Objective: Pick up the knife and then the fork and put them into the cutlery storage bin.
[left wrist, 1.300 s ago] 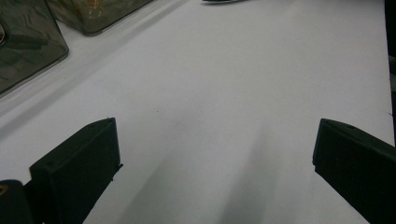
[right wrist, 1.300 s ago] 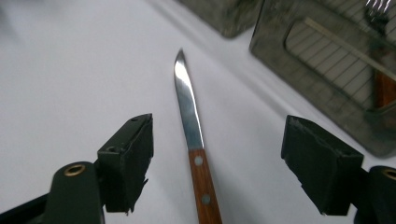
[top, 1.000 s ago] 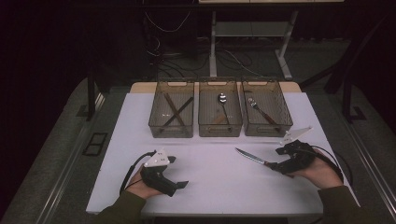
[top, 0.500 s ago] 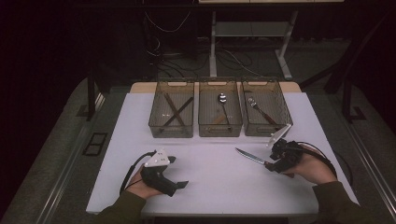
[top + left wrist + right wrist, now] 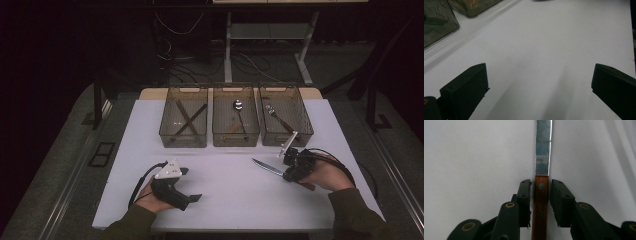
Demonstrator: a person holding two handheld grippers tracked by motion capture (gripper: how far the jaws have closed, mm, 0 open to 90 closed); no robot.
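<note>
1. Our right gripper (image 5: 289, 172) has slid in from the right since a second ago, when it sat farther out toward the table edge; now it sits over the handle end of the knife (image 5: 267, 167). Its jaws have just been closing, with the knife's wooden handle between them.
2. In the right gripper view we see the handle (image 5: 540, 205) running straight up the middle, a black pad close on either side. A thin gap shows on the right pad, so we judge the pads are narrow around the handle, not yet pressing.
3. The relation that counts: the knife's long axis lines up with our right gripper's own pointing direction, blade (image 5: 543, 147) leading away from us, handle toward the hand. In the high view it lies flat on the white table (image 5: 225, 195), blade tip aimed left and a little up, near the three bins (image 5: 236, 137).
4. Our left gripper (image 5: 176, 192) has not shifted; it rests low at front left, well apart from the knife. Its jaws stand wide with bare table between them.
5. The knife itself lies where it did a second ago. The right hand is plainly the nearer one.
</note>
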